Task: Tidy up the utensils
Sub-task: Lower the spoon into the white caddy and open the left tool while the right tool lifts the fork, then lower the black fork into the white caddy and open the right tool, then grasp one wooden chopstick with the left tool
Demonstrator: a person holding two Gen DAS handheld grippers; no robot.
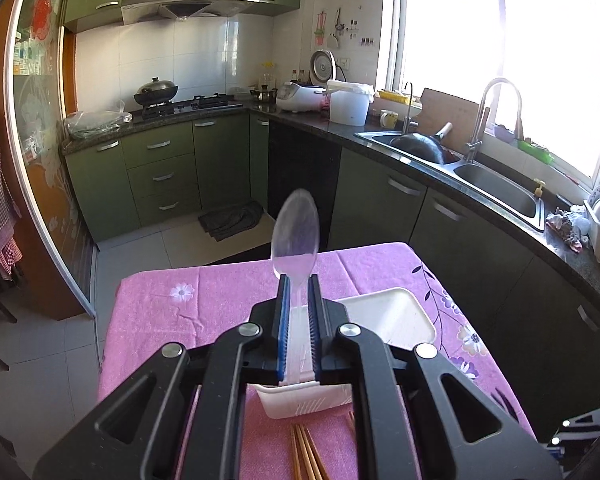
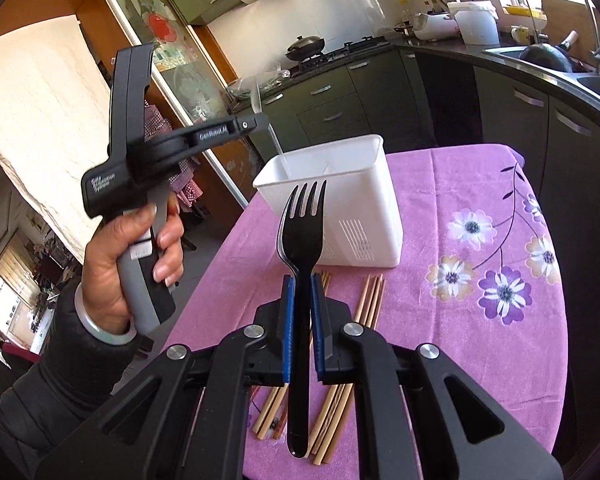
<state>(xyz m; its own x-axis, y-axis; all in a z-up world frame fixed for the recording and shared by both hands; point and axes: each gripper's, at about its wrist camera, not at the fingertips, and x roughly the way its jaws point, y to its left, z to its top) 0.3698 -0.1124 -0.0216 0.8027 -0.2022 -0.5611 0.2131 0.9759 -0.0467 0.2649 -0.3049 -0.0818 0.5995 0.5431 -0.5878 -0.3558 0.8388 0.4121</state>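
Chopsticks lie closest on the pink tablecloth, above them the right gripper squeezes a black fork, the left gripper squeezes a clear spoon, and past both stands a white holder.

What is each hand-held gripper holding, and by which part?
Left hand-held gripper: clear plastic spoon, by its handle. Right hand-held gripper: black fork, by its handle.
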